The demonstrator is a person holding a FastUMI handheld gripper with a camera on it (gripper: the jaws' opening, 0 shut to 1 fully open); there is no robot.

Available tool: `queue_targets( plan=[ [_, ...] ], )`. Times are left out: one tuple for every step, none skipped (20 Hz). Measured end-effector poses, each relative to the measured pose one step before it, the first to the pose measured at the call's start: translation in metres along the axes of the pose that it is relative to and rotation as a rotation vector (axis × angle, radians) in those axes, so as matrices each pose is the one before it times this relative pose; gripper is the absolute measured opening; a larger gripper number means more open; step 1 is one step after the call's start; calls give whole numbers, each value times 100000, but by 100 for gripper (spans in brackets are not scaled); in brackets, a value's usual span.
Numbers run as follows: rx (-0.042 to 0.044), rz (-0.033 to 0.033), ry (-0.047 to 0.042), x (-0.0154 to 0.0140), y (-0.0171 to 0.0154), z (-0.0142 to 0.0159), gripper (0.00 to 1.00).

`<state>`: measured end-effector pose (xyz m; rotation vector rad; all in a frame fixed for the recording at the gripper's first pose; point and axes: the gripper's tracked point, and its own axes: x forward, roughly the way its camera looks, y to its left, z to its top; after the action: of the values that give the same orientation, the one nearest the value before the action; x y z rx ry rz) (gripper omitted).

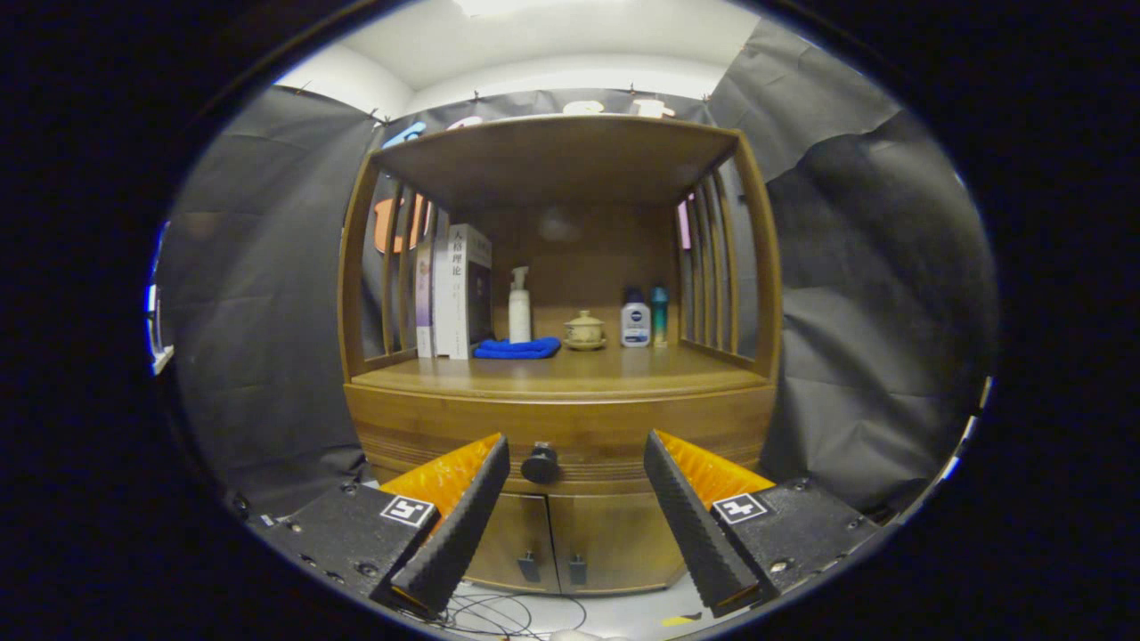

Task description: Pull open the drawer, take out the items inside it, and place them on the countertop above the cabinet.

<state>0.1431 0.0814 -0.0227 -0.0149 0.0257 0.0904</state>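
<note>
We see gripper (577, 450) spread wide, ridged wedge fingers (463, 516) holding nothing. Round dark knob (540, 464) sits between fingertips, beyond them, on closed drawer (570, 425), smooth curved wood front. Above it, wooden countertop (570, 372): upright books (459, 292), folded soft blue cloth (518, 348), slim white pump bottle (519, 305), squat lidded ceramic cup (584, 329), two small bottles (645, 317). Below drawer, two cabinet doors (570, 539) shut. Loose cables (499, 614) on floor.

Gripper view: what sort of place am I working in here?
Likely a staged recording booth, not a home: black cloth wall drapes behind a wooden cabinet, whose countertop holds books, bottles and a blue cloth. The open tongs face its closed drawer's knob.
</note>
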Motion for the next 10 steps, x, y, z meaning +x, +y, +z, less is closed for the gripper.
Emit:
queue_targets(
  plan=[
    [-931, 96, 903, 1627, 585, -689, 99],
    [-481, 130, 1457, 1404, 660, -833, 99],
    [-30, 8, 2176, 1039, 367, -749, 99],
    [553, 118, 1576, 1108, 346, -722, 99],
    [442, -160, 1247, 1149, 285, -587, 99],
    [64, -676, 1881, 1146, -24, -678, 99],
    [-661, -881, 539, 1063, 137, -258, 99],
    [-517, -1167, 517, 1275, 9, -359, 99],
    [-231, -928, 930, 604, -14, -356, 99],
    [457, 97, 1163, 564, 127, -560, 99]
  ],
)
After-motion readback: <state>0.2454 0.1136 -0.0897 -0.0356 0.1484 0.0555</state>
